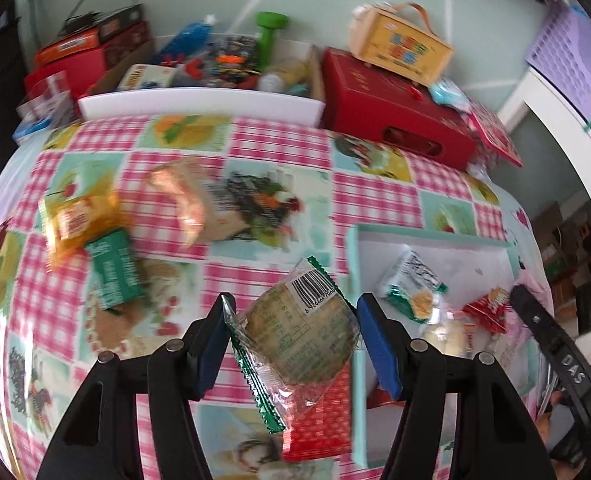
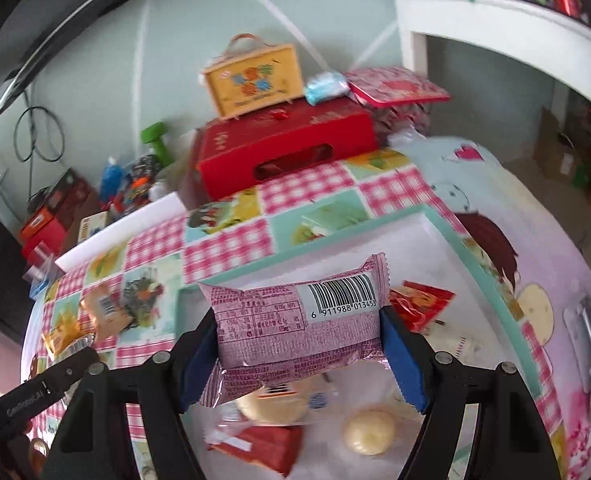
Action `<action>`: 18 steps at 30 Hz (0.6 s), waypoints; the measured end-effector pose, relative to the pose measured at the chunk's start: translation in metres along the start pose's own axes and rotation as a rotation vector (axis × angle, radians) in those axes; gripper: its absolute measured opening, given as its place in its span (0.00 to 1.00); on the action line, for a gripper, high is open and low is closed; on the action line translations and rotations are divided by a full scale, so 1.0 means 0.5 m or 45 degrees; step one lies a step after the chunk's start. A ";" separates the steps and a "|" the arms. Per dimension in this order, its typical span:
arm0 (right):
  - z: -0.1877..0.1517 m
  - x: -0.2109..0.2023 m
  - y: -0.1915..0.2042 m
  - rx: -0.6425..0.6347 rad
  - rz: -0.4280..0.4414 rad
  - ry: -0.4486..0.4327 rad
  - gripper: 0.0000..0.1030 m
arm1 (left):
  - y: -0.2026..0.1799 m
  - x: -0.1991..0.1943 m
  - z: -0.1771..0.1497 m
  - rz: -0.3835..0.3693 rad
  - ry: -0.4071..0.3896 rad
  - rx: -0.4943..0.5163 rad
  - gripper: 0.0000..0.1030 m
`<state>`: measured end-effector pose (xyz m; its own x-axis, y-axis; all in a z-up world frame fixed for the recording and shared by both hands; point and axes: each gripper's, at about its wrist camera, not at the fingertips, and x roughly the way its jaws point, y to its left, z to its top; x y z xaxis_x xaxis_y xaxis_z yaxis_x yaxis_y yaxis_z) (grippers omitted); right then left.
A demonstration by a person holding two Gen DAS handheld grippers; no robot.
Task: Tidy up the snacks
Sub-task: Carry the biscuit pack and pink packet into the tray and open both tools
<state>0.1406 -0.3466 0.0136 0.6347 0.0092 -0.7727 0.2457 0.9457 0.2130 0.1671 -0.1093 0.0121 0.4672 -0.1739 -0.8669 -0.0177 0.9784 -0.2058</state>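
Clear glossy film cookie wrapper (image 1: 295,332); pink matt-printed foil snack pack (image 2: 299,320); glossy checked plastic tablecloth (image 1: 279,140); red cardboard box (image 1: 395,120).

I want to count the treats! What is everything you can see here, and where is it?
pink snack packet: 1, pink, held in right tool
round biscuit packet: 1, clear with green edges, held in left tool
teal tray: 1, teal rim, white inside, on tablecloth, holds several snacks
green packet: 1, green, on tablecloth
red box: 1, red, far end of the table
yellow case: 1, yellow, on red box
left tool: 1, black, blue pads
right tool: 1, black, blue pads
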 end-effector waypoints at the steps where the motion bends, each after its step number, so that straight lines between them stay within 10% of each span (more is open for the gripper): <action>1: 0.000 0.005 -0.007 0.011 -0.005 0.009 0.76 | -0.014 0.007 0.003 -0.009 0.011 0.015 0.62; 18: 0.001 0.028 -0.077 0.088 -0.113 0.051 0.77 | -0.176 0.120 0.007 -0.066 0.146 0.185 0.62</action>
<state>0.1403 -0.3832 -0.0052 0.5790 -0.0591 -0.8132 0.3501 0.9188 0.1825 0.1998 -0.2052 -0.0203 0.3605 -0.2280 -0.9045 0.1352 0.9722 -0.1912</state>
